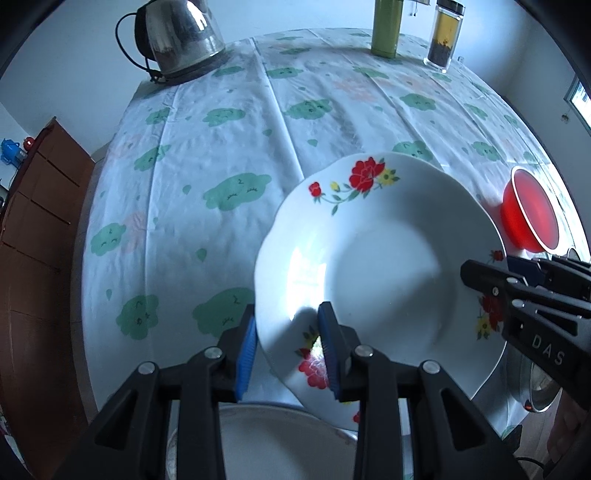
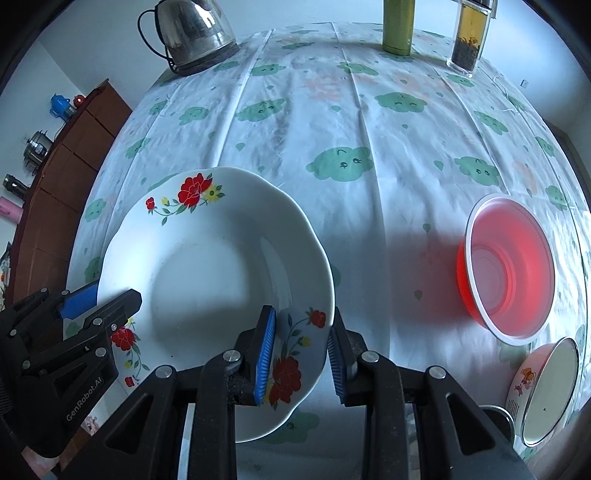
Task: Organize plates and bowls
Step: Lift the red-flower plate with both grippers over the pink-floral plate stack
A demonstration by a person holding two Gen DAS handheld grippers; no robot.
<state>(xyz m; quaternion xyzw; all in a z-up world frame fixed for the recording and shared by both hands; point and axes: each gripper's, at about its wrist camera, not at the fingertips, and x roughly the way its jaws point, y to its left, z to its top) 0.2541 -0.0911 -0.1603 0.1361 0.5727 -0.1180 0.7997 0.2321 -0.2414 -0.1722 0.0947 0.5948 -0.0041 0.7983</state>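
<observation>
The white, scallop-rimmed ceramic plate with red flower sprays (image 1: 384, 266) is held above the table, pinched at opposite rims by both tools: the left gripper (image 1: 288, 354) has its blue ribbed pads closed on the near-left rim, and the right gripper (image 2: 301, 354) clamps the opposite rim, one pad over the plate's face, one behind.

Only the left wrist view shows a second pale dish (image 1: 273, 443) directly beneath the lifted plate; its pattern is too hidden to make out. Only the right wrist view shows a small white enamel bowl with a printed side (image 2: 546, 391) and, along the brown wooden sideboard (image 2: 62, 177), a row of pots and bottles.

The translucent red plastic bowl with a white rim (image 2: 506, 266) sits well apart to the right. The table wears a creased, glossy cloth printed with green clouds (image 2: 369, 122). At its far edge stand a steel kettle (image 1: 181, 37), a green cylinder (image 1: 386, 29) and a clear tea jar (image 1: 443, 37). Walls are plain and pale.
</observation>
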